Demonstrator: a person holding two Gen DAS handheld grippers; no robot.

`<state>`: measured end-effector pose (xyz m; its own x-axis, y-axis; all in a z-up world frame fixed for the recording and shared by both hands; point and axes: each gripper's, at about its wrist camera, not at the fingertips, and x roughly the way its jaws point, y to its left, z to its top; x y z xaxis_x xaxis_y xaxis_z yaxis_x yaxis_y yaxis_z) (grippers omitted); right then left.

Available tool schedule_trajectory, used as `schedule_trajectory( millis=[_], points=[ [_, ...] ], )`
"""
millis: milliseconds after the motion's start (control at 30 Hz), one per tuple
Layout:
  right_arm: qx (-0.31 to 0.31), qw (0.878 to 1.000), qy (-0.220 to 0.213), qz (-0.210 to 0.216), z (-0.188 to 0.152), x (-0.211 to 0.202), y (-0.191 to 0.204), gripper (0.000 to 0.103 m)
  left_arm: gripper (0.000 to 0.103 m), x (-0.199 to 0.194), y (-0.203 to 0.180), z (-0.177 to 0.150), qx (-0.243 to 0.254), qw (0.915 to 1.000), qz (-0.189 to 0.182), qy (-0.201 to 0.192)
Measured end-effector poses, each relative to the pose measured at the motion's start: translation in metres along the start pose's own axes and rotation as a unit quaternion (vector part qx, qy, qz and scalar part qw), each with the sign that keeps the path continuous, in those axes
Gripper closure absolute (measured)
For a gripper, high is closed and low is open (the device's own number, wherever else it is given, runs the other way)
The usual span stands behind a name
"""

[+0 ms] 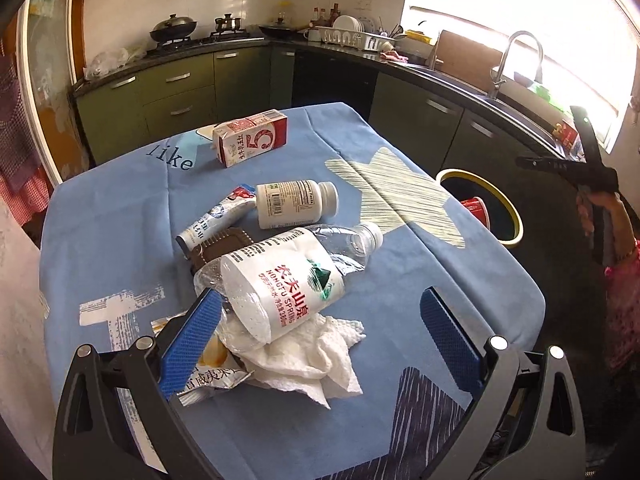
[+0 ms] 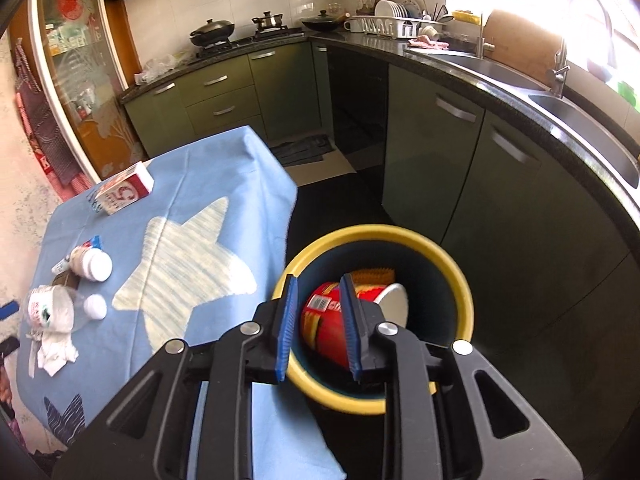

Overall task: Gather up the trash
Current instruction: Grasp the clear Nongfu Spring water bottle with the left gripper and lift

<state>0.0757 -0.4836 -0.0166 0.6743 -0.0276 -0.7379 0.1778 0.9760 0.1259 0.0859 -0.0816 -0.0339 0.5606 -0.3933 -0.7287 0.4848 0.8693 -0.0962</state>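
Observation:
On the blue tablecloth (image 1: 120,220) lies a heap of trash. It holds a crushed water bottle (image 1: 288,280), a crumpled paper towel (image 1: 316,360), a snack wrapper (image 1: 208,376), a white pill bottle (image 1: 292,204), a squeezed tube (image 1: 212,220) and a milk carton (image 1: 252,136). My left gripper (image 1: 320,296) is open wide, one finger on each side of the water bottle's base and the towel, pressing on neither. My right gripper (image 2: 319,280) hangs over the yellow-rimmed bin (image 2: 452,276), narrowly open and holding nothing. A red cup (image 2: 320,316) lies inside the bin below.
The bin (image 1: 512,216) stands on the dark floor beside the table's right edge. A hand (image 1: 608,216) holds a black device above it. Green cabinets (image 2: 432,160), a dark counter with a sink (image 2: 500,68) and a stove (image 2: 240,36) line the walls.

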Motion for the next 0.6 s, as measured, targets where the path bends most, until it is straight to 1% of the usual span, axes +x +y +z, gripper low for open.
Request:
schedule_trajectory(
  millis=[100,267,400,433,500,567,600],
  points=[
    [0.002,1.0,0.002,0.019,-0.022,-0.002,0.009,0.075,0.005,0.001,0.002,0.007,0.01,0.9999,0.004,-0.001],
    [0.011,0.999,0.017,0.044,-0.045,0.006,0.016,0.075,0.005,0.009,-0.002,0.032,0.055,0.9985,-0.003,0.003],
    [0.015,0.998,0.026,0.056,-0.054,0.012,0.02,0.075,0.005,0.026,-0.005,0.057,0.102,0.9946,-0.009,0.014],
    [0.015,0.998,0.028,0.057,-0.054,0.014,0.021,0.075,0.005,0.032,-0.005,0.064,0.115,0.9929,-0.018,0.021],
    [0.016,0.997,0.031,0.062,-0.056,0.017,0.022,0.075,0.005,0.041,-0.005,0.072,0.138,0.9889,-0.047,0.03],
    [0.016,0.997,0.037,0.064,-0.056,0.02,0.024,0.075,0.005,0.049,-0.009,0.075,0.172,0.9811,-0.074,0.05],
    [0.016,0.997,0.039,0.065,-0.056,0.022,0.024,0.074,0.005,0.052,-0.013,0.074,0.192,0.9759,-0.087,0.059]
  ],
)
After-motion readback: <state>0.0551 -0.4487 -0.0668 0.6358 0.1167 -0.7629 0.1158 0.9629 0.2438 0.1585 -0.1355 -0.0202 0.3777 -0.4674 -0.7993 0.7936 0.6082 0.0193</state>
